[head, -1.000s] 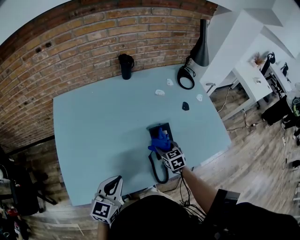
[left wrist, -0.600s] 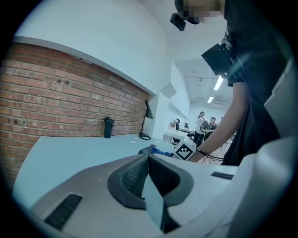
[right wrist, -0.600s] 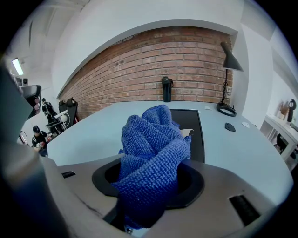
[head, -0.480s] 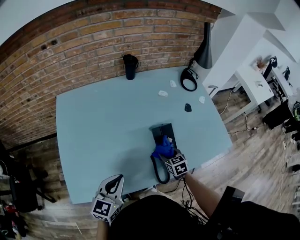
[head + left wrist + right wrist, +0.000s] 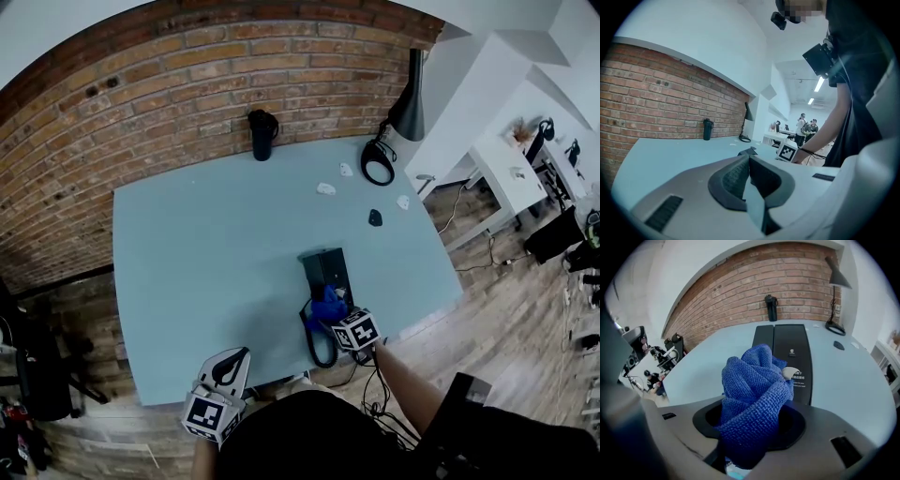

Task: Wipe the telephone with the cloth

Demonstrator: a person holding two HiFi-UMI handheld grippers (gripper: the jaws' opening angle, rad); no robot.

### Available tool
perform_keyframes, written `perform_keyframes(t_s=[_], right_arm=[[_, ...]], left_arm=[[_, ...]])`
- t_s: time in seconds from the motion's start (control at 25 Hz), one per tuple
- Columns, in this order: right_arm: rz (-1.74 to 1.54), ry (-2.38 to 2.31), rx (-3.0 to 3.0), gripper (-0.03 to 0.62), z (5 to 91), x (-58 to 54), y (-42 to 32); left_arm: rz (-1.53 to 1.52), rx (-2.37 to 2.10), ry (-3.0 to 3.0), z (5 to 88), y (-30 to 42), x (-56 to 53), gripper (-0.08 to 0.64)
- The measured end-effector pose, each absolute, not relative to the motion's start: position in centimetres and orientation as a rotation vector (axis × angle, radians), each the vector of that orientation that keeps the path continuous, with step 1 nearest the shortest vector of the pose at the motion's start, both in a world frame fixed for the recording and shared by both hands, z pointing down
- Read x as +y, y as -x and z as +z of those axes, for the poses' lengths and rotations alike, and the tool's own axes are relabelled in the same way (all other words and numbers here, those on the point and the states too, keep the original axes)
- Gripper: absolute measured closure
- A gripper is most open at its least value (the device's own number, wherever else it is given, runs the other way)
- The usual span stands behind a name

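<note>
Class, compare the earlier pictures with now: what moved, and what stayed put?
The right claw, clamped on the blue cloth, slid it toward the person along the black telephone, from its middle to its near end. The left claw stayed shut and empty at the table's near edge; the telephone did not shift.

Your cloth [image 5: 752, 394] covers the near end of the telephone [image 5: 790, 348] and buries the fingertips of your right gripper [image 5: 751, 427]. The telephone's print is too small to read; the pale scraps [image 5: 325, 188] beyond it are too small to name.
</note>
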State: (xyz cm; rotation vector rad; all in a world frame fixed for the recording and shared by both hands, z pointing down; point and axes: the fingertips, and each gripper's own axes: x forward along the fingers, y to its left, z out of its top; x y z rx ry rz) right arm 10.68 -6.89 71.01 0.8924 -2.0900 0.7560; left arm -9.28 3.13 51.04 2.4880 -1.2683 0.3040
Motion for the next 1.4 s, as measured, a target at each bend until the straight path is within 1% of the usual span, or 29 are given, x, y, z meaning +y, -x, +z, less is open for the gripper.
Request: perform_keyframes(t_s=[0.16,0.24,0.32,0.44,0.56,0.64,0.76,0.92,1.12,1.4], right_arm=[[0.794,-0.521,-1.904,0.376,71.4,-3.9,-11.7],[0.785,-0.464,-1.872,0.376,70.5,-4.7,-12.4],[0.774,-0.531,-1.926,0.376,68.3,-8.0,-12.5],[0.709,-0.763,-2.090,0.376,63.2,-15.1,-12.0],[0.569,-0.959,-2.229,0.374,59.0,-20.7,-10.9],[0.463,-1.016,-2.269,0.374,58.0,-22.7,-10.0],[0.371,-1.052,-2.249,0.374,59.7,-23.8,-9.1],[0.419,-1.138,-2.218,0.370,63.4,-24.1,-9.3],[0.424,-1.141,-2.283,0.370,63.2,-24.0,-9.1],[0.522,-1.104,-2.353,0.368,62.8,-23.9,-9.4]], left_arm=[[0.305,-1.281,-2.497,50.9,9.5,3.1,0.560],[0.281,-1.290,-2.502,51.0,9.7,3.2,0.560],[0.257,-1.305,-2.501,51.0,9.9,3.3,0.560],[0.264,-1.313,-2.495,51.1,9.9,3.5,0.560],[0.289,-1.301,-2.489,51.3,9.5,3.8,0.560],[0.265,-1.305,-2.504,51.3,9.2,3.8,0.560],[0.288,-1.287,-2.491,51.4,8.6,4.1,0.560],[0.292,-1.293,-2.476,51.6,8.5,4.1,0.560],[0.319,-1.274,-2.466,52.2,8.3,4.0,0.560],[0.342,-1.232,-2.479,52.3,6.5,3.2,0.560]])
